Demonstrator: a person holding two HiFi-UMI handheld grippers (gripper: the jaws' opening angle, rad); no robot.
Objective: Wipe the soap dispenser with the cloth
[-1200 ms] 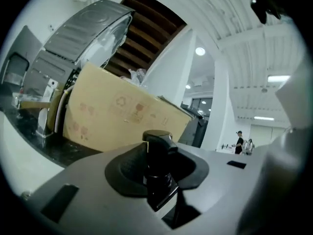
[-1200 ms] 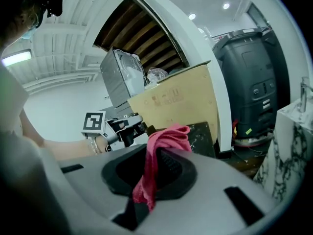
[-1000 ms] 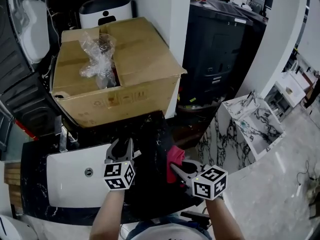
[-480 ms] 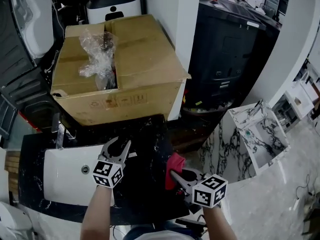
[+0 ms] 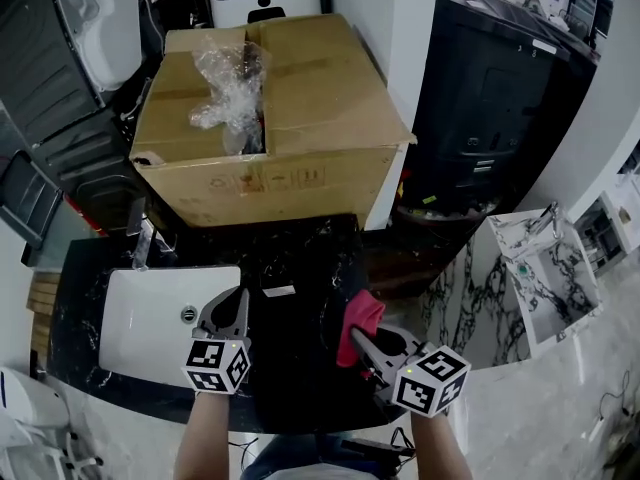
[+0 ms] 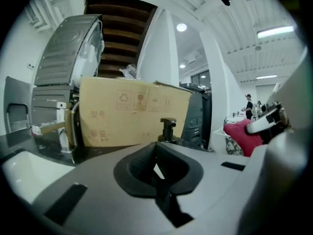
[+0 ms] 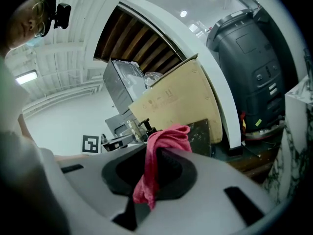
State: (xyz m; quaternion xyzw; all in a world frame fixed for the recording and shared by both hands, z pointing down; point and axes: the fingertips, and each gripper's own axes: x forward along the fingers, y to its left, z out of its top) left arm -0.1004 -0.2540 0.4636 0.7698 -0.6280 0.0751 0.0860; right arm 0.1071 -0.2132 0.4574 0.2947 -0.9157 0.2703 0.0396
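A big brown box [image 5: 300, 88] (with crinkled plastic [image 5: 228, 93] on top) is seen behind a black counter [image 5: 310, 253]. A white sink [image 5: 140, 333] is set in it. Round lights [image 6: 182, 27] are lit in the white ceiling.

Plain pinkish-red cloth [image 5: 362, 318]. Tan cardboard box [image 5: 310, 88] with faint darker stamped symbols along its front. Clear crinkled plastic wrap [image 5: 232, 93], glinting white. Black countertop [image 5: 300, 253] flecked with thin white veins. Plain white sink [image 5: 140, 338] with a small dark drain. Black soap dispenser [image 6: 167, 129]. Grey left gripper [image 5: 234, 300] and grey right gripper [image 5: 356, 336], both with black jaw linings and a white cube patterned in black squares. White marble stand [image 5: 470, 278] with bold black veining. Glossy black cabinet [image 5: 500, 88]. Pale grey floor [image 5: 600, 388].
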